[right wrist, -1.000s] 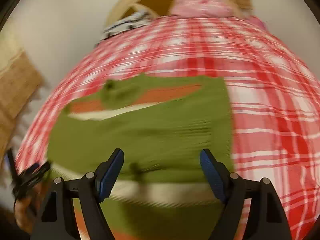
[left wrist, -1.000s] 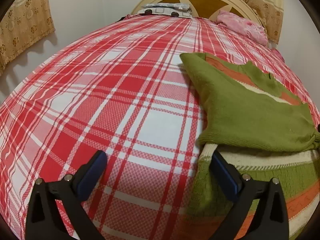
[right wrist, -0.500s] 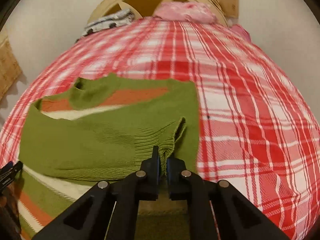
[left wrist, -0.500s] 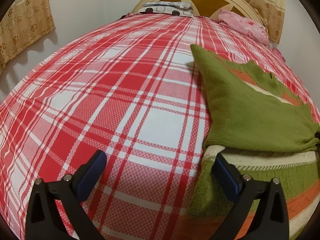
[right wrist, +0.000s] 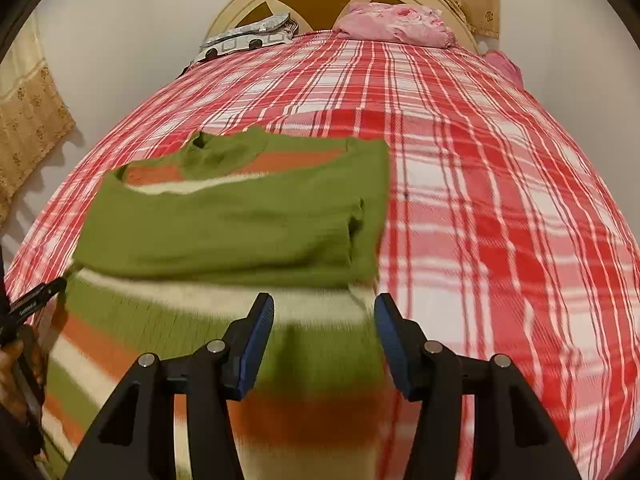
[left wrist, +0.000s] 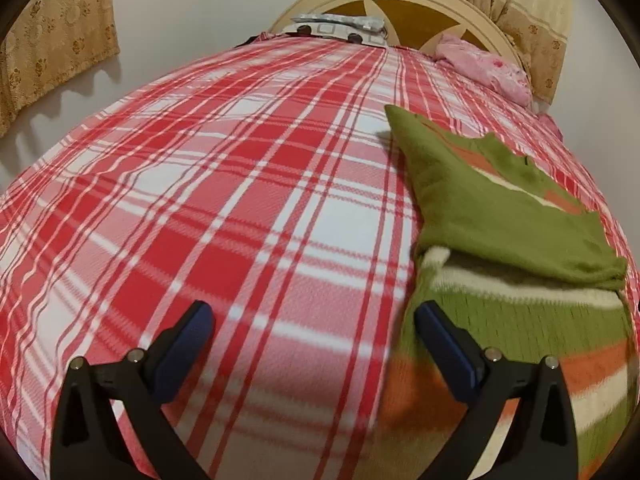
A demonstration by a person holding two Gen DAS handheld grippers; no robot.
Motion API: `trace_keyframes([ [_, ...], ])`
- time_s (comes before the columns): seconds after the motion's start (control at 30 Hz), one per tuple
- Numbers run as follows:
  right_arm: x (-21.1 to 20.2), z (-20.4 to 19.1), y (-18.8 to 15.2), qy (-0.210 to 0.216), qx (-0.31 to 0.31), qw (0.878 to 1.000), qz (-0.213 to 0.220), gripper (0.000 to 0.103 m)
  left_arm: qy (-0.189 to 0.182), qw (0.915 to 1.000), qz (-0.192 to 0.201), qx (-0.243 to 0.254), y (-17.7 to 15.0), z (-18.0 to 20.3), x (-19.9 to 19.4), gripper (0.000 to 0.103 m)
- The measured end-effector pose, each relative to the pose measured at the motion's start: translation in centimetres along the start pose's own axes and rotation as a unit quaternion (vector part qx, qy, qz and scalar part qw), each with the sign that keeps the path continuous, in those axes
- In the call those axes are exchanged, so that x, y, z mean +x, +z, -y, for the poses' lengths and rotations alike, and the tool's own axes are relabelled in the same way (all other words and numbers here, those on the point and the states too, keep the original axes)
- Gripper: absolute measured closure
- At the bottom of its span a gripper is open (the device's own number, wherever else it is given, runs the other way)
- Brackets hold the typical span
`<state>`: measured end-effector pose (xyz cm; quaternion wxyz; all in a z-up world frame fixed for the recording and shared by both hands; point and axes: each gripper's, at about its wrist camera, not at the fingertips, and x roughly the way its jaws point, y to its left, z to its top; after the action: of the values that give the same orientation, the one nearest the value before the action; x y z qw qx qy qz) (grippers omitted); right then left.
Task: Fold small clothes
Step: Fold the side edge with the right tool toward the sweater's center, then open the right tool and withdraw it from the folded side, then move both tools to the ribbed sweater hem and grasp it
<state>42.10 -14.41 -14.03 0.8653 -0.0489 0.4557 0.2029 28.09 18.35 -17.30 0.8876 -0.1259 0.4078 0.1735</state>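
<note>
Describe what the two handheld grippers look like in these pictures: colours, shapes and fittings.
Both look alike. The left gripper and the right gripper each have two black, angular plastic arms with triangular cut-outs, joined by round silver bolts. Each arm ends in a flat finger faced with a dark blue pad. No cables or sleeves show. The left gripper's tip in the right view bears small white lettering, too small to read.

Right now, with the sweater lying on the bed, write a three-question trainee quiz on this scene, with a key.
1. True or false: the right gripper is clamped on the sweater.
2. Which part lies folded across the sweater's body? A) a green sleeve B) the hem C) nothing
3. Fill in: the sweater lies on a red and white ____ bedspread.

Key: 1 false, its jaws have just been opening, nothing pinched; 2 A; 3 plaid.
</note>
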Motion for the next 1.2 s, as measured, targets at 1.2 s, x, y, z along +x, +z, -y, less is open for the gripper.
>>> trace_keyframes([
  [1.2,-8.3,-3.4,-16.4,0.025,0.018,0.999,0.015,0.049,-0.069,0.9945,0.010,0.078,-11.7,1.2,-11.4,0.003],
])
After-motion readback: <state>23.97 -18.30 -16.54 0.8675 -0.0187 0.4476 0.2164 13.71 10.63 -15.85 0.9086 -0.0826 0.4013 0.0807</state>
